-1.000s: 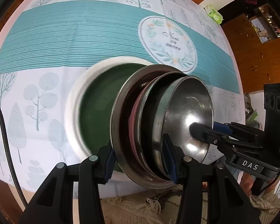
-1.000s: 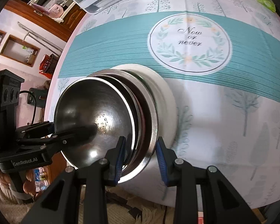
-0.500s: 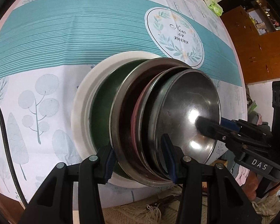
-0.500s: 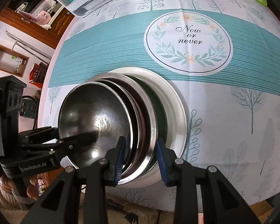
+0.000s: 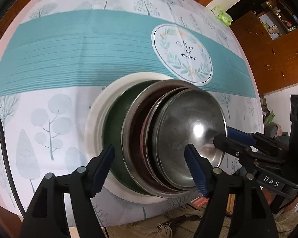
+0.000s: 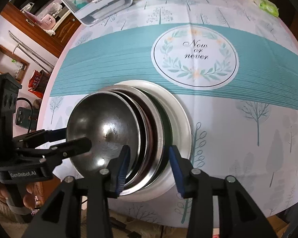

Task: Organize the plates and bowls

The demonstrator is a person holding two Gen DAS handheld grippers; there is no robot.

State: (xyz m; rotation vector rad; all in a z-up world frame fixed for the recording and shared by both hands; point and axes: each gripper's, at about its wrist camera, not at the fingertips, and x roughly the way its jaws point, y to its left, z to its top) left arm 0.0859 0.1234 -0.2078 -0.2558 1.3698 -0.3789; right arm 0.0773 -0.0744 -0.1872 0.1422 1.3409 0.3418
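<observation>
- A stack of dishes sits near the front edge of the surface [image 6: 238, 138], which is covered by a tablecloth [image 5: 49, 59] with a teal band and pale tree prints.
- The white plate [image 6: 180, 123] is the landmark: it lies flat on the cloth at the bottom of the stack, just in front of the round "Now or never" emblem [image 6: 194, 55].
- Inside the white plate rests a dark green dish [image 5: 113, 119]; only its inner wall shows.
- On the green dish lies a wide steel plate [image 6: 159, 130], and in that a reddish-rimmed dish [image 5: 143, 130], of which little shows.
- On top sits a steel bowl [image 6: 103, 127], shifted toward the left side of the white plate as the right wrist view frames it.
- The left gripper [image 5: 151, 158] has just been opening; its blue pads stand apart, one over the white plate's rim, the other over the steel bowl, with the stack's near edge between them and neither pad pressing.
- The right gripper [image 6: 149, 158] has also just been opening; its fingers straddle the rims of the steel plate and the dishes inside it with gaps on both sides.
- Beyond the white plate, at the far edge of the surface, stands a clear storage box [image 6: 97, 2] with a white lid.
</observation>
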